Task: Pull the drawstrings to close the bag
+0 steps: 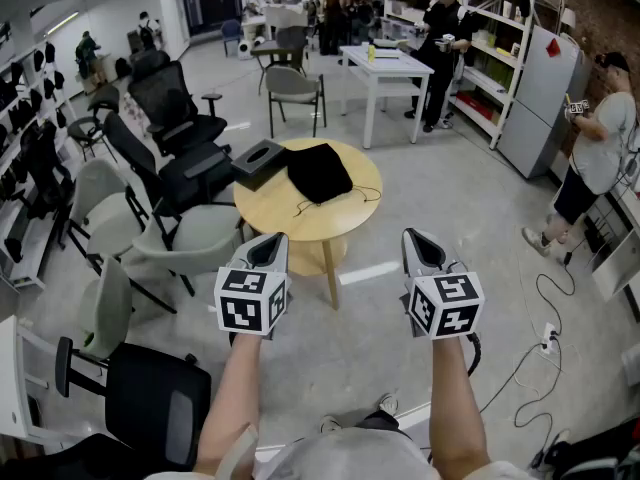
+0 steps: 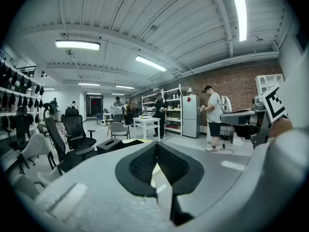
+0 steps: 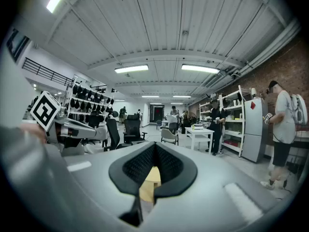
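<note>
A black drawstring bag (image 1: 320, 173) lies flat on the round wooden table (image 1: 270, 213), its thin strings (image 1: 335, 206) trailing toward the near edge. Both grippers hang in the air in front of the table, short of its near edge. My left gripper (image 1: 272, 240) is shut and empty, and so is my right gripper (image 1: 418, 238). In the left gripper view the left gripper's (image 2: 157, 146) pads meet with nothing between them. The right gripper view shows the right gripper (image 3: 154, 146) the same way, with a bit of the table (image 3: 150, 180) below the pads.
A black tissue box (image 1: 258, 158) sits on the table's left part, beside the bag. Office chairs (image 1: 170, 183) crowd the left side. A white table (image 1: 390, 73), shelves and several people stand at the back and right. Cables (image 1: 540, 338) lie on the floor at right.
</note>
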A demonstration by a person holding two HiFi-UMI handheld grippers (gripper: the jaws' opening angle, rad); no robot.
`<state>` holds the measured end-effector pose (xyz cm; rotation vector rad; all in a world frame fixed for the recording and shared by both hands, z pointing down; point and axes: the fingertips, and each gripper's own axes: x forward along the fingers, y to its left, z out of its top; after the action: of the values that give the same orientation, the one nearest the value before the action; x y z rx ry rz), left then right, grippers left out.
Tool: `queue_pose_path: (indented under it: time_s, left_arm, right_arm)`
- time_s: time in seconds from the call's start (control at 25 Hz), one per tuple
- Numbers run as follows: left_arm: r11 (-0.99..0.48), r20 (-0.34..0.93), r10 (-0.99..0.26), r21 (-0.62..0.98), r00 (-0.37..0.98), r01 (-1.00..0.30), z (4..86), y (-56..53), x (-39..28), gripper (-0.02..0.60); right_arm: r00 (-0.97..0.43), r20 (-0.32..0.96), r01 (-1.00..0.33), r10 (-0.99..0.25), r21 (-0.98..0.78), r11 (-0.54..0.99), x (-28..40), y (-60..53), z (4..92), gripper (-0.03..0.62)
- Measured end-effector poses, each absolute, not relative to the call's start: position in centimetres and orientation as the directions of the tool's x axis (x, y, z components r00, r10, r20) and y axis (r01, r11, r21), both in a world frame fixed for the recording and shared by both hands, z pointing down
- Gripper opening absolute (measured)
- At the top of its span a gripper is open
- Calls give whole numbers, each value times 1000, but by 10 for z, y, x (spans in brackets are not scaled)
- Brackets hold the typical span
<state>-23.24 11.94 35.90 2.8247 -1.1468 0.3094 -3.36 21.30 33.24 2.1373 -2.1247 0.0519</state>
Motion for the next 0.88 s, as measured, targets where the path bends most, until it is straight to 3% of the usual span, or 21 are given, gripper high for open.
queue_pose_path:
  time_s: [0.44, 0.88]
  left_arm:
    - [-746, 215, -648, 11, 730, -666, 364, 113, -216, 2]
    - [-754, 196, -642, 15, 741, -657, 359, 85, -187, 35]
  right_arm:
    - [26, 103, -997, -994, 72, -19, -35, 203, 333, 5]
    - [33, 90, -997, -995, 76, -26, -15, 177, 331, 51]
